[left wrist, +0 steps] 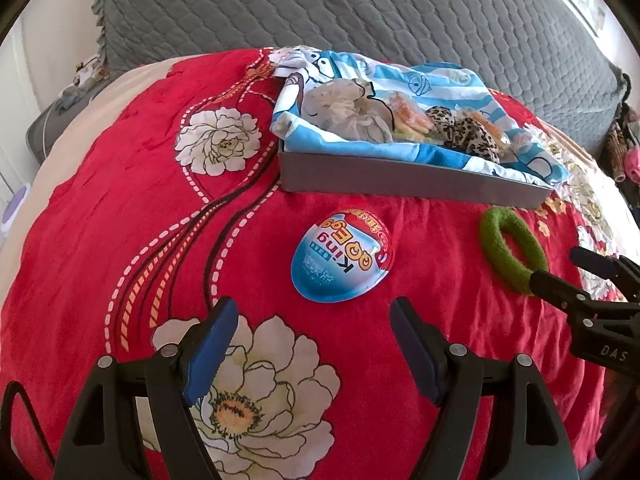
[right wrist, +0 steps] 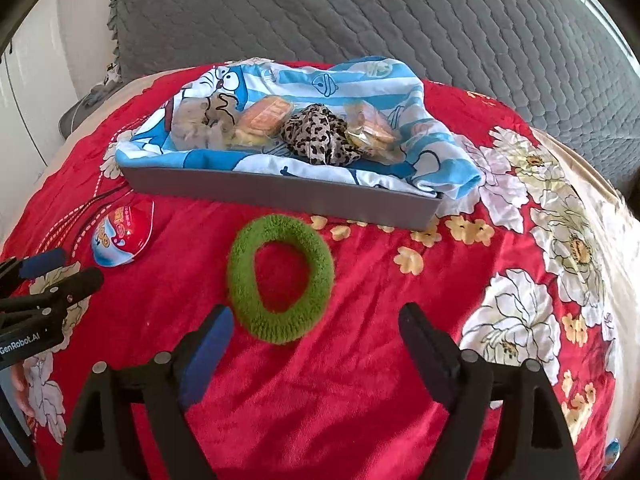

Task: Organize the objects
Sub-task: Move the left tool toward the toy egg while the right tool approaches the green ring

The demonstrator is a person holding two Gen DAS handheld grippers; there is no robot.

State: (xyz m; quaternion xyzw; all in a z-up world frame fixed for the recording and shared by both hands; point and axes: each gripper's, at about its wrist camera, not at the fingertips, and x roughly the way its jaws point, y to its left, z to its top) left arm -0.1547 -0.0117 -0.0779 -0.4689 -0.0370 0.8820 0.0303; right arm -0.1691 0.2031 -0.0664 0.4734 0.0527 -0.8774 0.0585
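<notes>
Several items already lie in the grey tray [right wrist: 280, 196]; a green ring [right wrist: 280, 278] and egg-shaped pack [left wrist: 344, 256] wait just before it. Left tongs [left wrist: 312, 312] and right tongs [right wrist: 316, 320] gape wide, empty.

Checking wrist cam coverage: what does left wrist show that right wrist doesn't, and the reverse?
Left wrist only: the egg-shaped blue and red foil snack pack seen in full, label readable, ahead of the open left tongs.
Right wrist only: the whole fuzzy green fabric ring, just ahead of the open right tongs, which grip nothing.
Both: the grey tray lined with blue cartoon-print cloth, on the red floral blanket.
</notes>
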